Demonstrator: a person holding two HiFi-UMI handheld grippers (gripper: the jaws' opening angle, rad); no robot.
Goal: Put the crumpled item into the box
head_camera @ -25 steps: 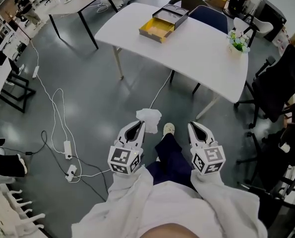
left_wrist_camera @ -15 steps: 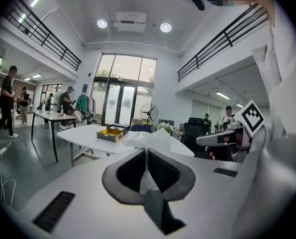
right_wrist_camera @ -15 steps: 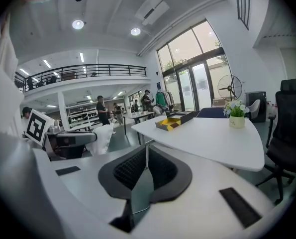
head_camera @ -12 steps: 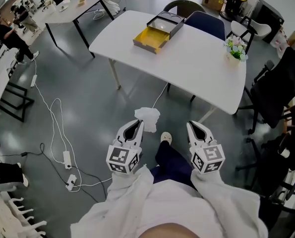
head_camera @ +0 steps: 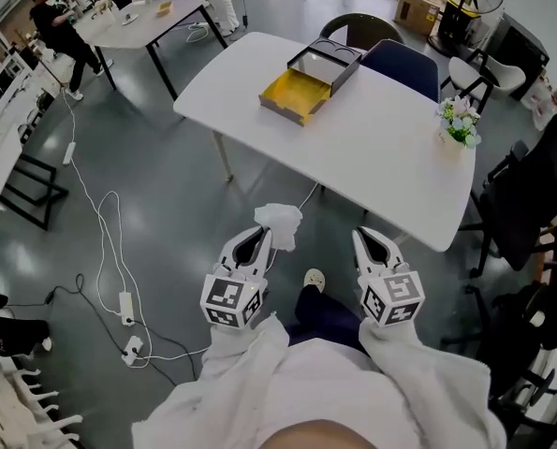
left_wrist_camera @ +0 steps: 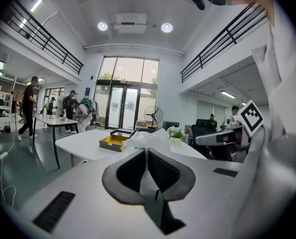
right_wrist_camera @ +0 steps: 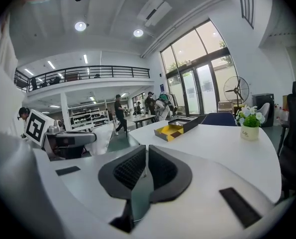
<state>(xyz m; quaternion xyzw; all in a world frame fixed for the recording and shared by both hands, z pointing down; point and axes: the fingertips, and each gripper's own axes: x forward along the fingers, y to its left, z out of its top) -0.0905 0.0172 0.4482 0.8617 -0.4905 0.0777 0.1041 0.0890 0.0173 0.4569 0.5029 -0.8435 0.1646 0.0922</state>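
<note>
A white crumpled paper (head_camera: 280, 222) sticks out past the tips of my left gripper (head_camera: 264, 238), which is shut on it in the air above the grey floor. In the left gripper view the paper (left_wrist_camera: 148, 138) bulges above the closed jaws of the left gripper (left_wrist_camera: 147, 154). My right gripper (head_camera: 364, 239) hangs level beside it, shut and empty, and its own view shows the right gripper (right_wrist_camera: 147, 151) with jaws together. The open yellow-lined box (head_camera: 308, 86) lies on the far half of the white table (head_camera: 372, 157), well ahead of both grippers.
A small flower pot (head_camera: 458, 125) stands near the table's right end. Chairs (head_camera: 396, 41) sit behind the table, and a black chair (head_camera: 526, 181) stands at the right. Cables and a power strip (head_camera: 119, 279) trail over the floor at the left. People stand by a second table (head_camera: 152, 6).
The table and box have shifted in the head view and its near edge now lies closer to the grippers. Both grippers keep their pose; the paper stays held.
</note>
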